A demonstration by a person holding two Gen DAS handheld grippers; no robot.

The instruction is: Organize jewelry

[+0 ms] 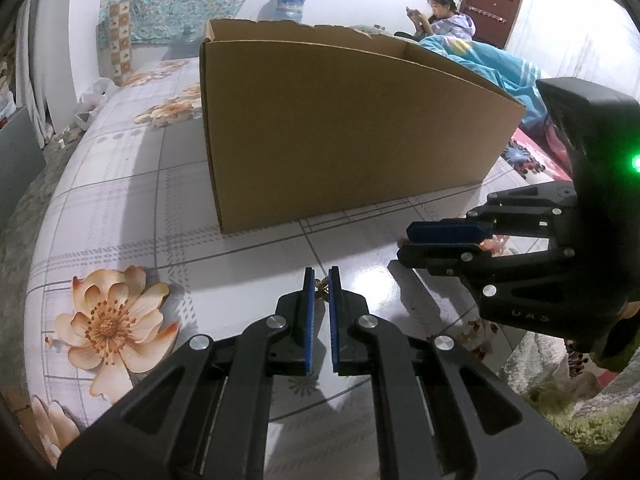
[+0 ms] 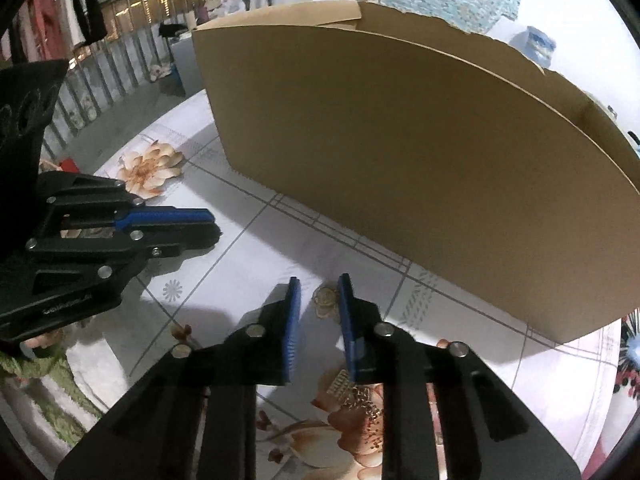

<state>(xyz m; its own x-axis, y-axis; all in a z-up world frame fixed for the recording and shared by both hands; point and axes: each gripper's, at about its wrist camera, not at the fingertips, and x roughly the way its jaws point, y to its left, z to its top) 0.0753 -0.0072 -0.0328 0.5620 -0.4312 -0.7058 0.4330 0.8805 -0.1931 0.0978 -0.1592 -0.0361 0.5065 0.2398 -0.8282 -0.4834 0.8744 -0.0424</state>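
We see a counter (image 1: 120, 208) covered in a pale checked cloth printed with peach flowers, and on it a large open cardboard box (image 1: 340, 128) standing just beyond both tools. Behind the box a person (image 1: 444, 16) sits against the far wall of the room. The left hand-held gripper (image 1: 321, 280) points down at the cloth with its blue pads nearly together, pinching a small gold butterfly-shaped piece (image 1: 321, 286) at the very tips. The right hand-held gripper (image 2: 319, 294) is beside it, jaws narrow but apart; a gold ring-like piece (image 2: 325, 300) lies on the cloth between its fingertips, against the right pad, and we cannot tell whether it is pinched. A gold chain (image 2: 360, 394) lies lower on the cloth, partly hidden under the right finger.
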